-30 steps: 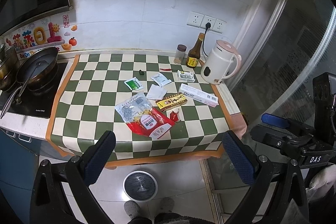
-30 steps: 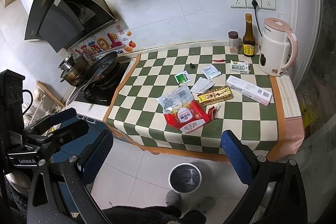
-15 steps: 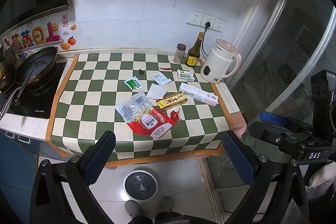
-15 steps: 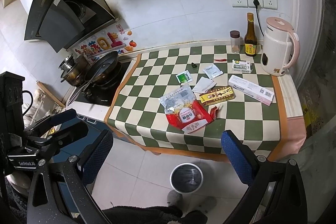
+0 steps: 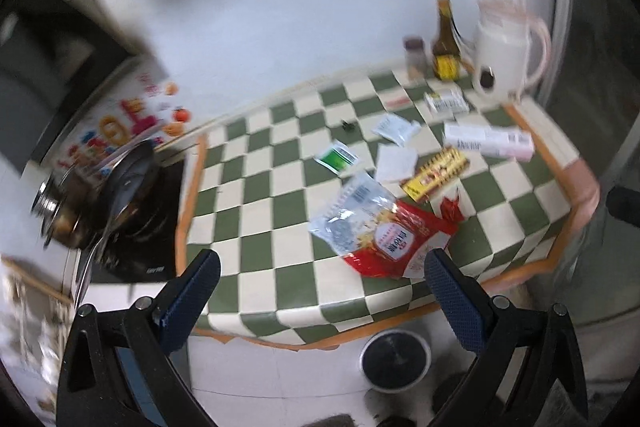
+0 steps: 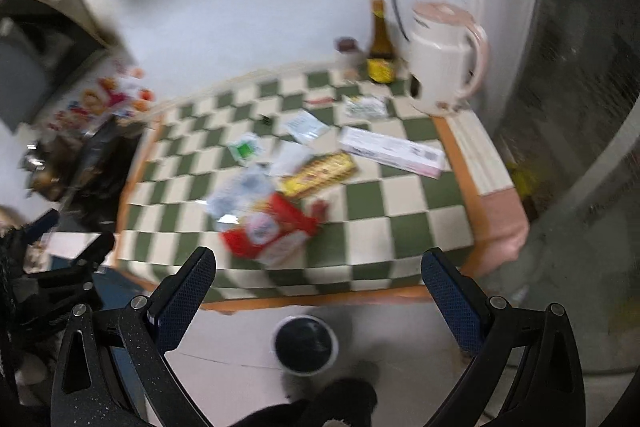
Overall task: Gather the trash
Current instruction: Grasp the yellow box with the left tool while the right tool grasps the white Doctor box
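Both grippers, left gripper [image 5: 320,291] and right gripper [image 6: 318,283], hover with jaws wide and empty above a floor bin [image 6: 306,344]. Beyond, trash litters the checkered counter [image 5: 256,227]: a red snack bag [image 5: 394,241] (lettering blurred), a yellow box [image 5: 436,173]. Both views have swung closer since half a second ago.

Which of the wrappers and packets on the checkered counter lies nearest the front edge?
The big red-and-clear plastic snack bag. It lies closest to the counter's front edge, above the round bin on the floor; the small green sachet and yellow packet lie further back.
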A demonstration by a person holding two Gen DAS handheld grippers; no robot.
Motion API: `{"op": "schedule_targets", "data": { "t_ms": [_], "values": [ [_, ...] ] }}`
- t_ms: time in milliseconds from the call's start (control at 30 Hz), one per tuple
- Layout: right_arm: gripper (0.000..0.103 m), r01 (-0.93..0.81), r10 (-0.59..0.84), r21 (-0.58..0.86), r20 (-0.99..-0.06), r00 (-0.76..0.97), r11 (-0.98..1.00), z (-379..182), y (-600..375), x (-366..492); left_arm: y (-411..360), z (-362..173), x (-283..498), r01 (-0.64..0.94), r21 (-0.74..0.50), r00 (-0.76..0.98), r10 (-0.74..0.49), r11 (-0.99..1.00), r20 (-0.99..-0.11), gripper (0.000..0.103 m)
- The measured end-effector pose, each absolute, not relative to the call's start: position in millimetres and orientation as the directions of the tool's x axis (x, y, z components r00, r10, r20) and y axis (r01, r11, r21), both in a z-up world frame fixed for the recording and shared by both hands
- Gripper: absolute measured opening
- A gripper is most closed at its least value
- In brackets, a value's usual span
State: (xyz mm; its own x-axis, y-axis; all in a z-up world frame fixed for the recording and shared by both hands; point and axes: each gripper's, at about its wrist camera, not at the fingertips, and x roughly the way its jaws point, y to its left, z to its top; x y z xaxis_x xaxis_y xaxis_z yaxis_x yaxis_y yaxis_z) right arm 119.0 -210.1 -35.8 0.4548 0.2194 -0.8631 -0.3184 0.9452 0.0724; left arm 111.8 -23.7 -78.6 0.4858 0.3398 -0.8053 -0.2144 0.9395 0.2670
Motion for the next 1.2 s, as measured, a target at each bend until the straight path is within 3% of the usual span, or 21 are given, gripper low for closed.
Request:
{"op": "schedule_targets", "data": {
  "t_ms": [167,233,267,300,400,633,800,933,1033,1133,1200],
  "values": [
    [0.102,-0.289,0.124,0.005,-0.909,0.397,0.957,-95.2,-236.0,197.6,-38.9,-139.5,190.3,-0.057,0.260,0.378,0.262,0.964,-0.888,0.103],
    [0.090,-0.306,0.122,0.004,-0.923,0.366,0.952,-119.7,-247.2,229.7,-47.3,-169.4,226.4,-0.002,0.262,0.314,0.249,0.965,-0.916,0.103],
    [0.078,-0.318,0.123,0.012,-0.935,0.332,0.948,-134.2,-251.2,249.6,-52.6,-181.8,239.9,0.024,0.265,0.291,0.247,0.964,-0.924,0.102],
    [0.075,-0.329,0.128,0.021,-0.943,0.307,0.944,-144.6,-254.4,264.4,-57.2,-194.7,254.9,0.055,0.261,0.266,0.238,0.964,-0.934,0.101],
    [0.076,-0.396,0.141,0.032,-0.958,0.250,0.918,-179.0,-254.5,317.0,-70.9,-234.1,298.6,0.148,0.258,0.186,0.229,0.955,-0.955,0.091],
    [0.082,-0.651,-0.005,-0.153,-0.975,0.222,0.743,-254.6,-208.8,408.8,-81.5,-291.8,363.1,0.240,0.252,0.089,0.238,0.937,-0.967,0.091],
    [0.081,-0.723,-0.047,-0.157,-0.984,0.171,0.673,-297.5,-180.9,443.1,-90.0,-313.2,382.0,0.282,0.228,0.037,0.227,0.932,-0.973,0.091],
    [0.072,-0.591,-0.013,-0.092,-0.990,0.137,0.802,-299.4,-205.5,460.3,-91.3,-324.3,391.5,0.277,0.210,0.013,0.215,0.938,-0.977,0.091],
    [0.067,-0.406,0.048,0.031,-0.998,0.033,0.913,-298.8,-243.8,465.6,-89.4,-324.2,397.5,0.227,0.136,0.003,0.139,0.964,-0.990,0.072],
    [0.067,-0.346,0.113,0.119,-0.993,-0.037,0.931,-302.8,-260.4,461.0,-87.5,-325.3,402.3,0.167,0.144,-0.010,0.147,0.975,-0.989,0.069],
    [0.068,-0.354,0.102,0.105,-0.994,-0.028,0.929,-307.5,-261.7,459.3,-82.7,-325.8,409.4,0.066,0.118,-0.026,0.120,0.991,-0.992,0.068]
  ]
}}
